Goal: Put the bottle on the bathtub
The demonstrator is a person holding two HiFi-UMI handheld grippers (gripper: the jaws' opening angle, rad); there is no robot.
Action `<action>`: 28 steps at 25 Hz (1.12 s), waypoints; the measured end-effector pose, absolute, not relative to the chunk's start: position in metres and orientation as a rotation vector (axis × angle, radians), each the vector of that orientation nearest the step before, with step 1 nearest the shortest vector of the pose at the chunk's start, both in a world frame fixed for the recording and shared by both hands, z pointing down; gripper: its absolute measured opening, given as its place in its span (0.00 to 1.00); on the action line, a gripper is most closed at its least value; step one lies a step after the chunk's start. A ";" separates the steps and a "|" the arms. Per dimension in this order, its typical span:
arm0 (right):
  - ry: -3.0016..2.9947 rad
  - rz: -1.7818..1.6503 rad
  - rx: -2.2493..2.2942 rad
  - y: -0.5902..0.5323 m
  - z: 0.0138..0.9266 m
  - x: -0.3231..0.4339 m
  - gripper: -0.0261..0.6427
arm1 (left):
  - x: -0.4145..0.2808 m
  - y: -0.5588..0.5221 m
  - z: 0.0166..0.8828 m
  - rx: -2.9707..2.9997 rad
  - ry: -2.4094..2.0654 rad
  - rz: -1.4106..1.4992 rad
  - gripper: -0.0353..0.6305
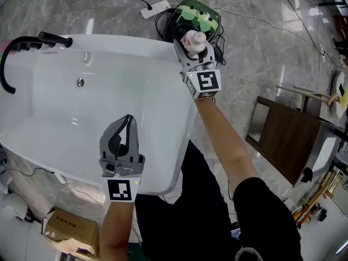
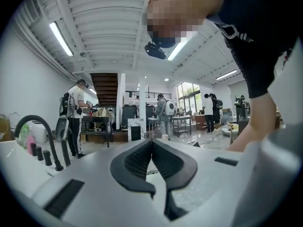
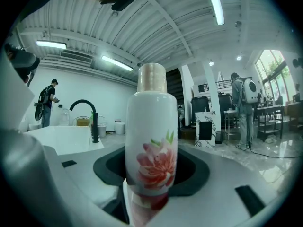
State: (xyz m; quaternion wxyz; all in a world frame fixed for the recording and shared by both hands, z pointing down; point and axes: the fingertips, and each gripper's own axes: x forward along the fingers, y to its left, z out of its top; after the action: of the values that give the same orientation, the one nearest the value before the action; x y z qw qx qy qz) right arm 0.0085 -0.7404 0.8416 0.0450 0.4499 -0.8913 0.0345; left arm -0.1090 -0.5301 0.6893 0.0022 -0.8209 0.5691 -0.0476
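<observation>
A white bottle (image 3: 151, 145) with a pink flower print and a gold cap stands upright between the jaws of my right gripper (image 3: 152, 174), which is shut on it. Its base meets a mirror image in a glossy white surface. In the head view the bottle (image 1: 196, 37) and right gripper (image 1: 191, 48) are at the far right corner of the white bathtub (image 1: 136, 45). My left gripper (image 1: 129, 119) hovers over the tub's near rim. It is shut with nothing in it, and its black pads (image 2: 137, 162) touch.
A black faucet (image 1: 22, 45) curves over the tub's left end, with small bottles (image 2: 29, 138) beside it. Beyond the corner lie a green basket (image 1: 200, 14), cables and a power strip (image 1: 155, 8). A brown board (image 1: 285, 140) stands at the right and a cardboard box (image 1: 70, 228) at lower left.
</observation>
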 end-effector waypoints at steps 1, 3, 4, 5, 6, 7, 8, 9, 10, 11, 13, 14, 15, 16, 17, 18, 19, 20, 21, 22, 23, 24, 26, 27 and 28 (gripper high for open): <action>-2.724 0.101 1.378 -0.740 0.842 0.009 0.38 | -0.110 -0.530 0.690 -2.574 1.787 -0.151 0.07; -2.724 0.094 1.386 -0.740 0.842 0.009 0.38 | -0.111 -0.529 0.691 -2.571 1.791 -0.151 0.07; -2.724 0.089 1.390 -0.739 0.842 0.010 0.38 | -0.111 -0.529 0.691 -2.569 1.793 -0.150 0.07; -2.725 0.085 1.394 -0.738 0.842 0.011 0.38 | -0.111 -0.529 0.692 -2.569 1.794 -0.150 0.07; -2.725 0.080 1.399 -0.737 0.842 0.011 0.38 | -0.111 -0.528 0.692 -2.569 1.795 -0.153 0.07; -2.726 0.076 1.404 -0.736 0.842 0.012 0.38 | -0.110 -0.528 0.693 -2.569 1.794 -0.156 0.07; -2.727 0.073 1.410 -0.737 0.841 0.012 0.38 | -0.110 -0.529 0.693 -2.570 1.793 -0.155 0.07; -2.728 0.071 1.417 -0.737 0.841 0.013 0.38 | -0.110 -0.530 0.692 -2.570 1.792 -0.152 0.07; -2.730 0.065 1.423 -0.737 0.840 0.012 0.39 | -0.109 -0.530 0.691 -2.568 1.790 -0.149 0.07; -2.734 0.054 1.426 -0.737 0.839 0.012 0.39 | -0.109 -0.531 0.690 -2.565 1.789 -0.147 0.07; -2.749 0.021 1.423 -0.735 0.835 0.010 0.41 | -0.109 -0.533 0.687 -2.557 1.789 -0.141 0.07; -2.756 0.008 1.418 -0.733 0.832 0.009 0.44 | -0.109 -0.534 0.686 -2.555 1.789 -0.137 0.07; -2.759 0.000 1.415 -0.732 0.831 0.008 0.45 | -0.109 -0.535 0.684 -2.552 1.789 -0.131 0.07; -2.758 -0.001 1.412 -0.731 0.831 0.008 0.47 | -0.109 -0.536 0.683 -2.551 1.788 -0.126 0.07; -2.753 0.004 1.409 -0.730 0.832 0.008 0.47 | -0.109 -0.537 0.681 -2.550 1.784 -0.123 0.07; -2.745 0.011 1.409 -0.727 0.834 0.010 0.47 | -0.108 -0.537 0.680 -2.550 1.780 -0.121 0.07; -2.735 0.018 1.412 -0.724 0.836 0.013 0.48 | -0.107 -0.536 0.679 -2.552 1.775 -0.119 0.07; -2.723 0.025 1.418 -0.721 0.838 0.018 0.48 | -0.105 -0.535 0.677 -2.555 1.768 -0.114 0.07; -2.710 0.033 1.425 -0.716 0.840 0.024 0.49 | -0.103 -0.534 0.676 -2.559 1.760 -0.108 0.07; -2.698 0.040 1.434 -0.712 0.841 0.030 0.49 | -0.101 -0.532 0.674 -2.563 1.750 -0.101 0.07; -2.685 0.049 1.443 -0.707 0.842 0.037 0.49 | -0.100 -0.531 0.672 -2.568 1.738 -0.097 0.07; -2.673 0.056 1.452 -0.701 0.843 0.043 0.49 | -0.098 -0.529 0.669 -2.573 1.725 -0.095 0.07; -2.651 0.070 1.468 -0.688 0.840 0.054 0.49 | -0.095 -0.524 0.664 -2.579 1.706 -0.091 0.07; -2.640 0.078 1.480 -0.681 0.836 0.059 0.49 | -0.094 -0.522 0.660 -2.580 1.702 -0.090 0.07; -2.628 0.085 1.497 -0.672 0.830 0.064 0.49 | -0.093 -0.519 0.656 -2.579 1.701 -0.091 0.07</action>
State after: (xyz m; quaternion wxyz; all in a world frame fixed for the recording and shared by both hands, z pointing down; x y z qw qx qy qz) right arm 0.0638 -0.6719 0.8303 0.0581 0.4940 -0.8671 0.0282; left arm -0.0932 -0.5188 0.6556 0.0254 -0.8341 0.5503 -0.0294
